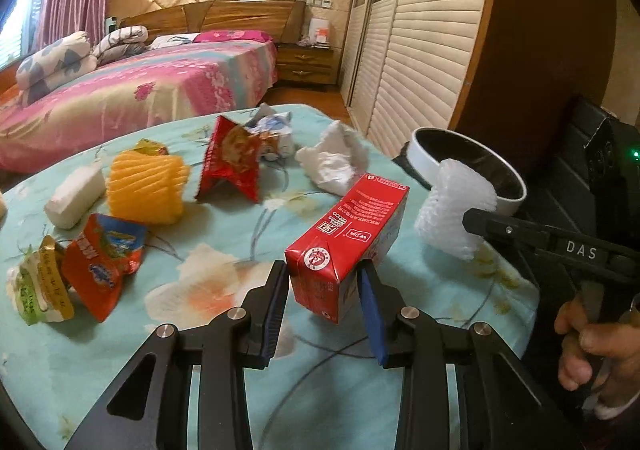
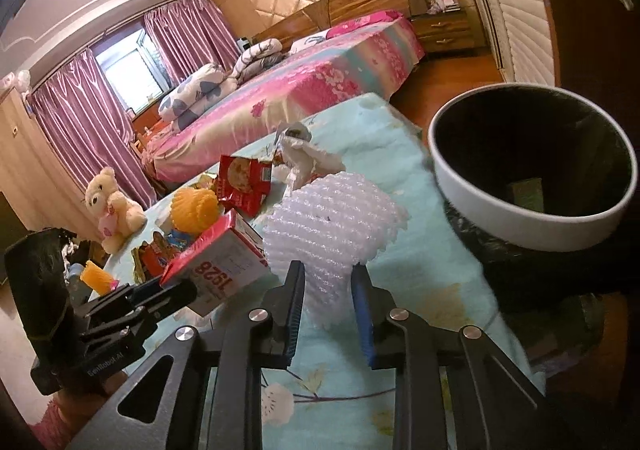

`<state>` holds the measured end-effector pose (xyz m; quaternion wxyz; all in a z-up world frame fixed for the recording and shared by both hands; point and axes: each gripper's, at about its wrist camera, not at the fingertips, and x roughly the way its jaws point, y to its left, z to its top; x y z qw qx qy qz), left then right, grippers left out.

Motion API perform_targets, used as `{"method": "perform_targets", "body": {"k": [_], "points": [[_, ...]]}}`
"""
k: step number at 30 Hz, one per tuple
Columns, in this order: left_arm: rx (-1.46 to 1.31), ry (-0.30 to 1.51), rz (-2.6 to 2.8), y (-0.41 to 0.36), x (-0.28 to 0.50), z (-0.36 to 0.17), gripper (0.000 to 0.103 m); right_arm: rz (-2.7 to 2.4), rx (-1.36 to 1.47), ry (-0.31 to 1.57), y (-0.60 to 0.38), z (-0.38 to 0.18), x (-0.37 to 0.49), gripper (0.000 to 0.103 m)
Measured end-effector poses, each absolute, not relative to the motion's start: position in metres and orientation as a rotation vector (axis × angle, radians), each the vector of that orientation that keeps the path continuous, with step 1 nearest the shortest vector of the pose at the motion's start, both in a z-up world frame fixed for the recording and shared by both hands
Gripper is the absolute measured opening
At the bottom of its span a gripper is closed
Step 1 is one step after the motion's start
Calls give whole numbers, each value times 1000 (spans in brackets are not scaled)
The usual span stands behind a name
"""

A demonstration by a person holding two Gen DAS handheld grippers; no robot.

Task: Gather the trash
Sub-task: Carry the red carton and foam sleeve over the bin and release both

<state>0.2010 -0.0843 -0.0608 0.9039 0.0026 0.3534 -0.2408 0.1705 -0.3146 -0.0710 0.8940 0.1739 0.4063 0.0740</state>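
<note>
We hold the left gripper (image 1: 324, 278) with its pads clamped on the near end of a red carton (image 1: 346, 246), which is tilted so its far end points up and away over the table (image 1: 224, 330). Our right gripper (image 2: 328, 290) is closed on a white foam net (image 2: 332, 226), pinching its lower part, and in the left view that net sits just in front of the bin (image 1: 508, 194). The bin is a round white-rimmed one with a dark inside, standing off the far right edge of the table, near both held pieces. More trash lies spread over the flowered blue cloth: a crumpled white tissue (image 1: 332, 162) at the far middle, a red wrapper (image 1: 230, 166) standing to its left with a blue and white crumpled wrapper (image 1: 276, 130) behind it, an orange foam net (image 1: 146, 190) further left, a white block (image 1: 74, 198) beside that, and two more wrappers at the near left, one red and blue (image 1: 102, 266), one green and yellow (image 1: 40, 286). Beyond the table we see a bed (image 1: 152, 90) with pink covers.
</note>
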Motion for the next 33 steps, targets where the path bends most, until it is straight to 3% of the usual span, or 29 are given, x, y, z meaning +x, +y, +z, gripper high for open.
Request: {"method": "perform_targets", "body": {"k": [33], "points": [[64, 693, -578, -204, 230, -36, 34, -16, 395, 750, -414, -48, 154, 24]]}}
